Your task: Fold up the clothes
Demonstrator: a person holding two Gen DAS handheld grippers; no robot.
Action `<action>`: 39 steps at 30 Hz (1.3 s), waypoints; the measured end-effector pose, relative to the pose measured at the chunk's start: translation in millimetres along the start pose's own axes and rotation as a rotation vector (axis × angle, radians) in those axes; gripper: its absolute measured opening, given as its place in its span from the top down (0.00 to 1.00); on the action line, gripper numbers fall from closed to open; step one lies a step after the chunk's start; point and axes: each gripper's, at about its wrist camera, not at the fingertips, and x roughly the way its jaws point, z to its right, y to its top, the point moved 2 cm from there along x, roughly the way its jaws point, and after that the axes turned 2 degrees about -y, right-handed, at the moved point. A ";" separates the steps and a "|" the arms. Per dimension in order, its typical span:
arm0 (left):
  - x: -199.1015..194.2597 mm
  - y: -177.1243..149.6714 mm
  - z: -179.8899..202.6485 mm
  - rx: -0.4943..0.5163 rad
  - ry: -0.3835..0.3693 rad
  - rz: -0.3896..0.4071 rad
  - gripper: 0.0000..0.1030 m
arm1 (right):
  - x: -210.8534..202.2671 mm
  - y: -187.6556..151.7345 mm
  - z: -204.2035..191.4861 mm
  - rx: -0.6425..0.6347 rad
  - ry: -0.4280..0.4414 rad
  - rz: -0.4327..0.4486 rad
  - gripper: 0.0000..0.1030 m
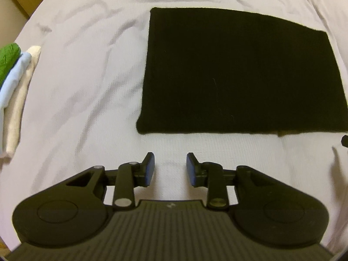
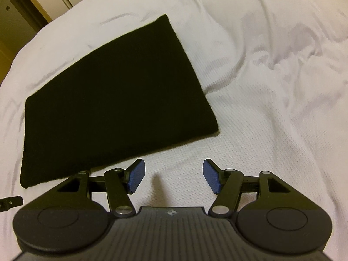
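Note:
A black garment [image 1: 241, 71] lies folded into a flat rectangle on the white bed sheet [image 1: 87, 87]. My left gripper [image 1: 170, 168] is open and empty, just short of the garment's near edge and toward its left corner. In the right wrist view the same black garment [image 2: 115, 95] lies ahead to the left. My right gripper [image 2: 174, 175] is open and empty over the sheet [image 2: 271, 108], beside the garment's near right corner. A tip of the other gripper [image 2: 10, 202] shows at the left edge.
A stack of folded clothes, green [image 1: 7, 58], light blue [image 1: 15, 76] and white [image 1: 19, 100], sits at the bed's left edge. The sheet is wrinkled to the right [image 2: 293, 43]. Wooden furniture [image 2: 28, 4] stands beyond the bed's far corner.

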 end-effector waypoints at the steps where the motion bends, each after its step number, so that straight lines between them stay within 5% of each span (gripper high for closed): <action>1: 0.1 -1.1 -1.0 -0.017 -0.019 0.001 0.68 | 1.1 1.5 1.0 0.003 0.007 -0.003 0.40; 5: 6.2 -5.5 -27.4 -0.293 -0.206 0.017 0.61 | 2.4 6.4 20.2 0.130 0.135 -0.008 0.38; 9: 20.2 -13.3 -58.1 -0.605 -0.326 0.066 0.55 | 16.6 1.8 57.3 0.431 0.342 -0.020 0.38; 12: 34.7 -16.2 -68.7 -0.714 -0.349 0.111 0.54 | 32.5 -6.1 75.5 0.593 0.409 -0.006 0.37; 17: 70.6 -12.9 -84.7 -0.863 -0.415 0.177 0.51 | 56.1 -9.4 79.4 0.692 0.436 0.045 0.37; 20: 89.5 -6.8 -87.6 -0.891 -0.460 0.193 0.58 | 66.3 -7.1 73.8 0.709 0.434 0.100 0.38; 22: 80.2 -4.9 -89.5 -0.847 -0.466 0.229 0.79 | 73.7 -4.4 68.0 0.710 0.429 0.133 0.42; 23: 74.8 -4.0 -90.5 -0.823 -0.468 0.248 0.89 | 77.7 -2.7 64.5 0.706 0.421 0.145 0.58; 25: 63.9 -2.2 -92.4 -0.774 -0.472 0.285 0.92 | 84.2 -0.4 59.6 0.702 0.392 0.151 0.84; 26: 58.4 -1.3 -93.3 -0.750 -0.474 0.304 0.92 | 83.4 -0.7 59.7 0.719 0.396 0.160 0.88; 33: 3.5 -14.4 -103.8 -0.627 -0.511 0.400 0.93 | 23.3 -16.5 56.4 0.705 0.451 0.222 0.91; 39: -37.6 -113.8 -107.3 -0.570 -0.494 0.337 0.93 | -26.7 -81.3 87.6 0.704 0.456 0.158 0.91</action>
